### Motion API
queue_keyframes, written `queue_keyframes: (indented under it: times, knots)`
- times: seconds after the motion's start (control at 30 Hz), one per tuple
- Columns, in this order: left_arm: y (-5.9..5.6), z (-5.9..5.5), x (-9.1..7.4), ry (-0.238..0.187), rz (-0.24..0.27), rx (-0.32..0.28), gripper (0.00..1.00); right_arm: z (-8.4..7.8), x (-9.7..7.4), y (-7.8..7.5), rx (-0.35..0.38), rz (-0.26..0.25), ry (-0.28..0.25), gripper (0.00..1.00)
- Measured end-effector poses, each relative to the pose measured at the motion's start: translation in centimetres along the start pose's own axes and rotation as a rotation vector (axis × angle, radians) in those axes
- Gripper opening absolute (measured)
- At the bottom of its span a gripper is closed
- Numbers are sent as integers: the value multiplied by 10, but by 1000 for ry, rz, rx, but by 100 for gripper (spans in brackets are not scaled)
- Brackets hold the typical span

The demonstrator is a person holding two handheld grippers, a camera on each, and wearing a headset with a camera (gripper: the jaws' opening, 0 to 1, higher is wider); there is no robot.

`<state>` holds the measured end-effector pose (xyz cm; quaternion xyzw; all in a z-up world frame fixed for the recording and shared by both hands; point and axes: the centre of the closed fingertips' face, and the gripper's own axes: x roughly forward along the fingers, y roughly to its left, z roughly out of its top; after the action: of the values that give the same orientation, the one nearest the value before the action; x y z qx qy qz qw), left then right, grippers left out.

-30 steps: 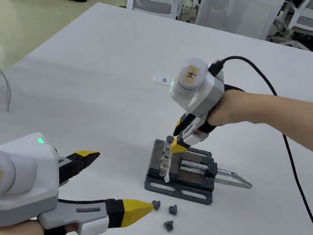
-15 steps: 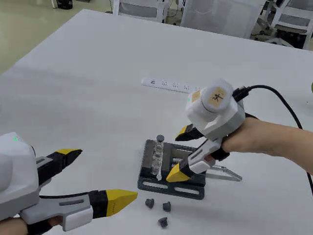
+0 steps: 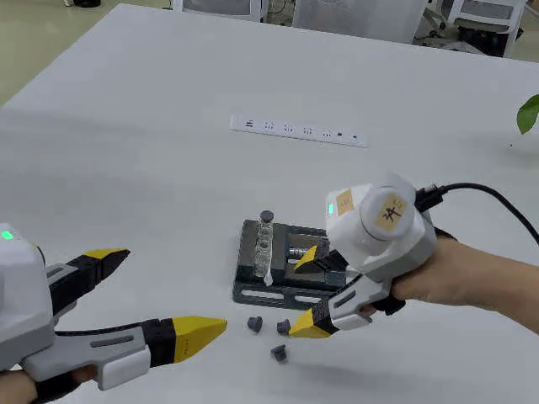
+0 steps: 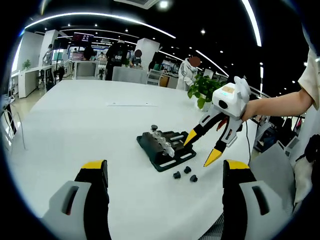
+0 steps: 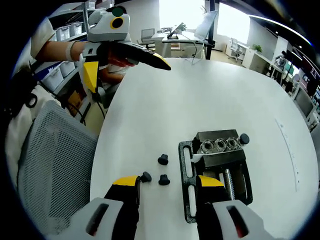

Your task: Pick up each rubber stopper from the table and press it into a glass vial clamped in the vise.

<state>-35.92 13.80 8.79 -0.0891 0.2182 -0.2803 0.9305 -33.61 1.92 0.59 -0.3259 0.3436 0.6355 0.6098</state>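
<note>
A dark vise (image 3: 249, 295) clamps a row of glass vials (image 3: 264, 250); the far vial carries a grey stopper (image 3: 267, 216). Three loose stoppers (image 3: 254, 323) (image 3: 284, 326) (image 3: 279, 353) lie on the table in front of the vise. My right gripper (image 3: 306, 292) hovers open over the vise's near right corner, its lower tip beside the middle stopper (image 5: 163, 179). Open as well, my left gripper (image 3: 164, 290) hangs at the lower left, well away from the vise (image 4: 162, 145). The right gripper view looks down on the vials (image 5: 218, 144) past its own jaws.
A white power strip (image 3: 299, 133) lies farther back on the white table (image 3: 152, 151). A green leaf (image 3: 529, 114) pokes in at the right edge. The right gripper's black cable (image 3: 497, 206) trails off to the right. Chairs stand beyond the table.
My right gripper left the far vial, opened and came down toward the loose stoppers in front of the vise. A stopper stays on that vial. The head camera has shifted.
</note>
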Motion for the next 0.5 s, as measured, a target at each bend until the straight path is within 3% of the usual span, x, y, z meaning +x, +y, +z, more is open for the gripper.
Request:
queue_keyframes:
  times: [0.13, 0.33, 0.5]
  knots:
    - [-2, -2, -2, 3, -2, -3, 95, -6, 5, 7, 12, 13, -15, 35]
    - [-4, -8, -4, 7, -2, -16, 95, -3, 13, 34, -137, 48, -36, 23]
    - [-7, -9, -4, 8, -5, -21, 95, -11, 25, 42, -265, 49, 32, 19]
